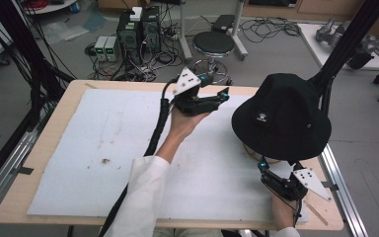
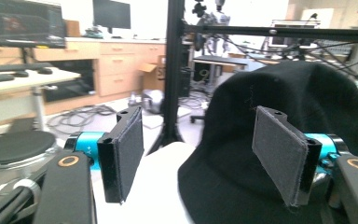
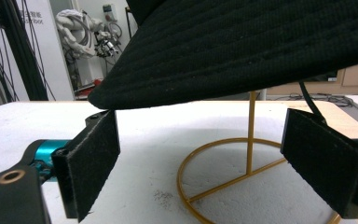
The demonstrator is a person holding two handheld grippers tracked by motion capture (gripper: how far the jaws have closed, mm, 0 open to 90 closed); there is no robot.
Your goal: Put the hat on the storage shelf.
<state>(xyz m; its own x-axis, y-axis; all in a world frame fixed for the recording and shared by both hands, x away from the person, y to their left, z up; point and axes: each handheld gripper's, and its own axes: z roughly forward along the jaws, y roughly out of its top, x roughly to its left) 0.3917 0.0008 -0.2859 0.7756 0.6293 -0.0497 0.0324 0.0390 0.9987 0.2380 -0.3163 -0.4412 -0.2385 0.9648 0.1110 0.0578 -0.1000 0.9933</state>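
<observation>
Hat first: a black fabric bucket hat (image 1: 281, 118) with a small white logo sits on a thin gold wire stand (image 3: 242, 172), toward the right side of the white foam mat (image 1: 103, 148) that covers the light wooden table (image 1: 54, 118). Nearest the person, just in front of the hat's brim, the right gripper (image 1: 269, 170) lies low over the mat with its 2 jaws spread apart; in the right gripper view the felt pads (image 3: 95, 158) flank the stand's ring base, touching neither it nor the brim that hangs above them. Farther out, left of the hat, the left gripper (image 1: 222, 96) is held up off the mat by a hand in a white sleeve (image 1: 143, 192), pointing at the hat's crown. Its jaws stand wide and released; in the left gripper view the hat rises just beyond the pads, apart from them. Beyond the hat, on the floor past the table, stand a round black stool (image 1: 213, 44) and tangled cables (image 1: 143, 59).
</observation>
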